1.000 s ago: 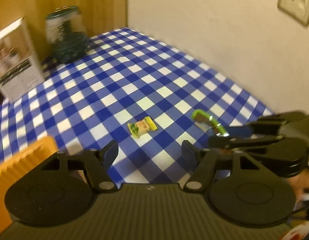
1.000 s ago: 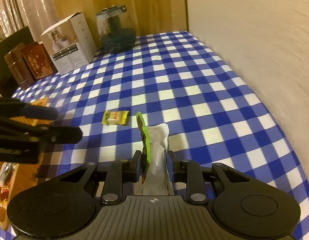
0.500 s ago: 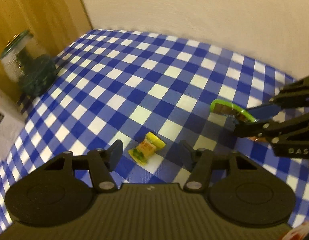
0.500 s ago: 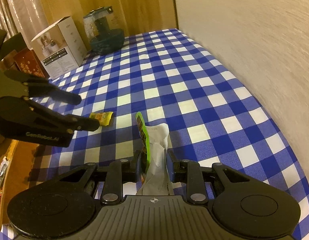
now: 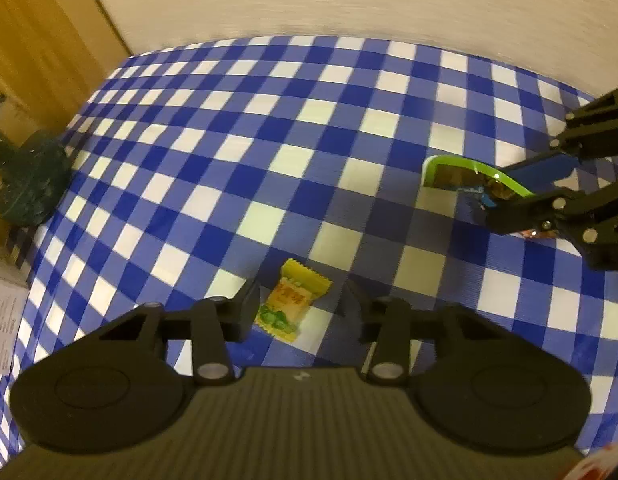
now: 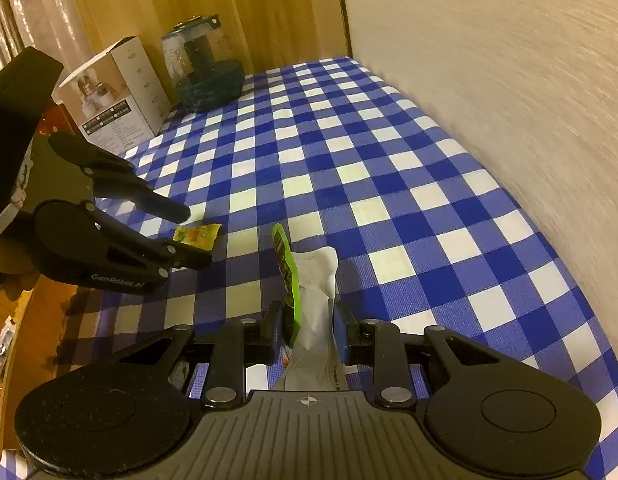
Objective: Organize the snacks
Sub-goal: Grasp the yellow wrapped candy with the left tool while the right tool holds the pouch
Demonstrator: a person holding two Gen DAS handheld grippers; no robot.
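since a second ago your left gripper [image 5: 299, 304] has dropped toward the blue checked tablecloth [image 5: 293, 120] and rolled, and its jaws have just been closing, now straddling the yellow candy packet [image 5: 292, 308], which lies flat on the cloth. a gap shows on each side of the packet, so you have not clamped it yet. in your left view the packet sits at 6 o'clock between the fingertips; in your right view it lies at 9 o'clock [image 6: 197, 235]. your right gripper [image 6: 305, 328] is clenched on a green-edged snack pouch [image 6: 309, 292], held upright above the cloth at 3 o'clock of your left view [image 5: 465, 178]. a glass jar [image 6: 203, 68] and a white box [image 6: 117, 92] stand at 11 o'clock in your right view.
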